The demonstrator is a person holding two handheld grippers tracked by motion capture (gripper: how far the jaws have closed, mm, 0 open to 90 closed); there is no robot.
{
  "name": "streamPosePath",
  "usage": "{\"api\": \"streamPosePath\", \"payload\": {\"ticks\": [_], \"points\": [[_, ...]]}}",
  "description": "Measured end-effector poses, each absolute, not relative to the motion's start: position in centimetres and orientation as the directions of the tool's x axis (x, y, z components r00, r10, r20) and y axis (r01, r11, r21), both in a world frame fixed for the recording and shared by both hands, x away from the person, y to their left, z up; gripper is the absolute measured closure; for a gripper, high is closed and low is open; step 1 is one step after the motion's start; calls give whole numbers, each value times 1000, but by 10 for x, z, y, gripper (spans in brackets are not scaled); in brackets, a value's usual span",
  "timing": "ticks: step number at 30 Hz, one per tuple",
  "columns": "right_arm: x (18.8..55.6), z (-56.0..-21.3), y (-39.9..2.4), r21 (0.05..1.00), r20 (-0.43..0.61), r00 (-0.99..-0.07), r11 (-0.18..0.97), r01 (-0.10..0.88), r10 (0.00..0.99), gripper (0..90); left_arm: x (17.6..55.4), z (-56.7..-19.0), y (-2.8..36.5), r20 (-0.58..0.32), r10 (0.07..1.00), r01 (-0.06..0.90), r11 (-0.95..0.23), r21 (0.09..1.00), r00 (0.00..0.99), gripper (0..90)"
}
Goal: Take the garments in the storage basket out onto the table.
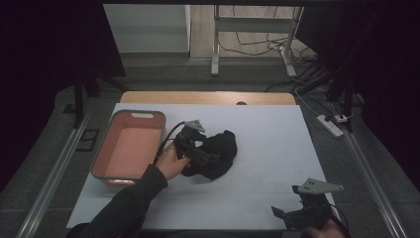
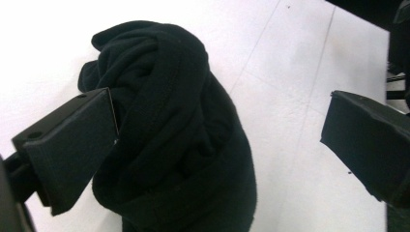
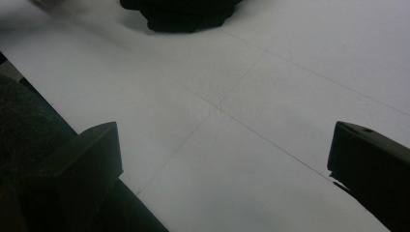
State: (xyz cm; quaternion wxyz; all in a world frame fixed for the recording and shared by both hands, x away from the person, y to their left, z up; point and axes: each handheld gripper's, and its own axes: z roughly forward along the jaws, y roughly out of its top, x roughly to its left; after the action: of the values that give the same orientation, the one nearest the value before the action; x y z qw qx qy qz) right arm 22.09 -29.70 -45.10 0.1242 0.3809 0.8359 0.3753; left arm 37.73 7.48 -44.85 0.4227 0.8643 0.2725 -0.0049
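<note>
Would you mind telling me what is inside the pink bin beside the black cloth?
The pink bin looks empty: its bare floor shows in the high view. The strip of floor behind its near wall is hidden. The black cloth lies outside it, on the white table.

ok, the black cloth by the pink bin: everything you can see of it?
The black fleece-like cloth bundle lies crumpled in a rounded heap of soft folds, a stitched seam running along one fold. It rests on the white table sheet, just right of the pink rectangular plastic bin and apart from it. The left hand-held gripper is open, jaws straddling it, one jaw against its folds. Its far edge shows in the right gripper view.
</note>
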Motion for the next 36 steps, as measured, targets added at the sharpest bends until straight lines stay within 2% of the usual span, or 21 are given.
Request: {"api": "streamPosePath", "payload": {"ticks": [20,36], "points": [[221,-451,-297,721,76,-681,432,542,728,0,354,-450,96,-220,471,459,-482,746,854,0],[221,-451,-296,721,76,-681,432,542,728,0,332,-455,116,-250,483,484,-453,749,839,0]]}}
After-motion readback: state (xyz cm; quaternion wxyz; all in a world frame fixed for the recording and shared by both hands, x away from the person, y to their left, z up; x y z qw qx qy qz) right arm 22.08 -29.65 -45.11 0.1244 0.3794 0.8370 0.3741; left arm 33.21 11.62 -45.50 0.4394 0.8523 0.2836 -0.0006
